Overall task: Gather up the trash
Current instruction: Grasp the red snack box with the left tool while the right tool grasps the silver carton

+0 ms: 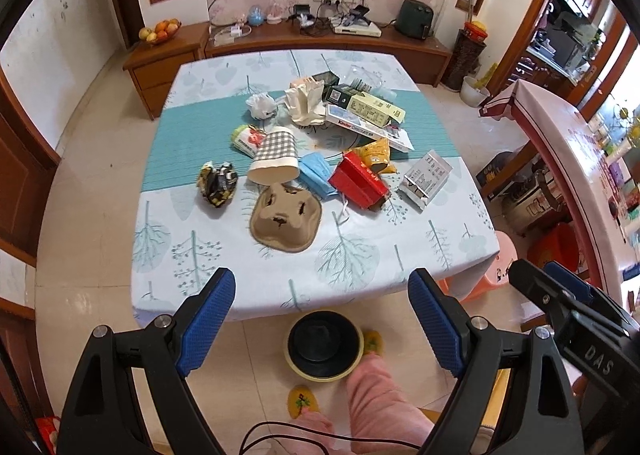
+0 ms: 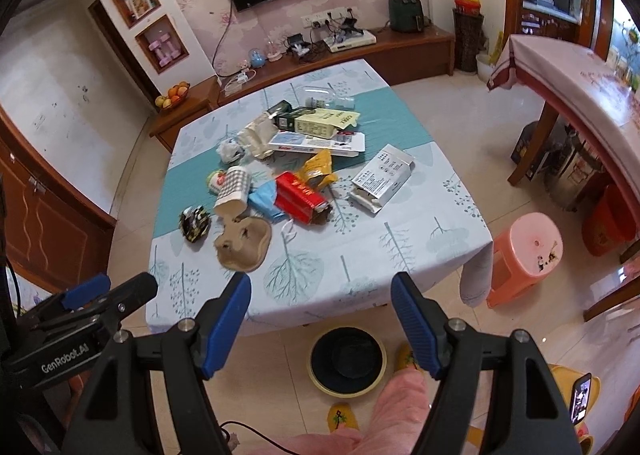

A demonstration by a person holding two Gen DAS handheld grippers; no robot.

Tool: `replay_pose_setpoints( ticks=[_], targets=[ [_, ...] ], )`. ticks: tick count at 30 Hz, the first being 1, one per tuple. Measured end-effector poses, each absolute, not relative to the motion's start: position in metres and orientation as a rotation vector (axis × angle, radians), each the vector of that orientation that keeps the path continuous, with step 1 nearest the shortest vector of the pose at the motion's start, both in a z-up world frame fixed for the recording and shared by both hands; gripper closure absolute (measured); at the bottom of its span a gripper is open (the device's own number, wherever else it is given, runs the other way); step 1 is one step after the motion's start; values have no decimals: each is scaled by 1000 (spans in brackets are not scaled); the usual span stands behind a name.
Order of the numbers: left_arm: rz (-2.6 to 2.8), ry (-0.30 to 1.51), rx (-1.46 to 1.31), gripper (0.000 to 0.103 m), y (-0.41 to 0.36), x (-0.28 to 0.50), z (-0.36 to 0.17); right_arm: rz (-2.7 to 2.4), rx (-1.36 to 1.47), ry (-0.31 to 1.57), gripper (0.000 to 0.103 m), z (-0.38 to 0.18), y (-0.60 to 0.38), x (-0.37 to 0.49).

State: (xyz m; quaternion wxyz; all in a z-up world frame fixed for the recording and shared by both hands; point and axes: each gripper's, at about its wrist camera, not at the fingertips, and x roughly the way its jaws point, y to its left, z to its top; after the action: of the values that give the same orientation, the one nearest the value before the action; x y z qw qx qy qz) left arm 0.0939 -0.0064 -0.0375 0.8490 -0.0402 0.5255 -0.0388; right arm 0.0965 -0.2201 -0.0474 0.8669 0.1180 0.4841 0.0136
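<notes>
In the left wrist view the left gripper (image 1: 322,287) hangs over the table's (image 1: 360,275) near edge, jaws wide apart and empty, with the trash heaped mid-table: a brown pulp tray (image 1: 286,217) nearest, a checked paper cup (image 1: 275,157) and red box (image 1: 360,183) behind. In the right wrist view the right gripper (image 2: 321,289) is likewise spread and empty above the near edge, the same litter (image 2: 296,159) at the table's centre and a black bin (image 2: 347,357) on the floor below.

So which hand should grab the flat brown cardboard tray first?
Probably the left. The left gripper is open and faces the flat brown cardboard tray almost head-on. From the right gripper, also open, the tray sits off to the left.
</notes>
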Motion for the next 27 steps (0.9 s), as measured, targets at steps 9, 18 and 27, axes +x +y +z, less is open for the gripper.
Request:
replay_pose_setpoints(
  ticks=[9, 18, 27],
  targets=[
    [-62, 1223, -235, 16, -42, 186, -77, 55, 346, 1187, 30, -101, -283, 199],
    [55, 1342, -425, 26, -66, 271, -155, -79, 580, 1316, 21, -187, -334, 299],
    [165, 1435, -494, 30, -71, 304, -210, -220, 550, 1391, 14, -234, -324, 357]
  ],
)
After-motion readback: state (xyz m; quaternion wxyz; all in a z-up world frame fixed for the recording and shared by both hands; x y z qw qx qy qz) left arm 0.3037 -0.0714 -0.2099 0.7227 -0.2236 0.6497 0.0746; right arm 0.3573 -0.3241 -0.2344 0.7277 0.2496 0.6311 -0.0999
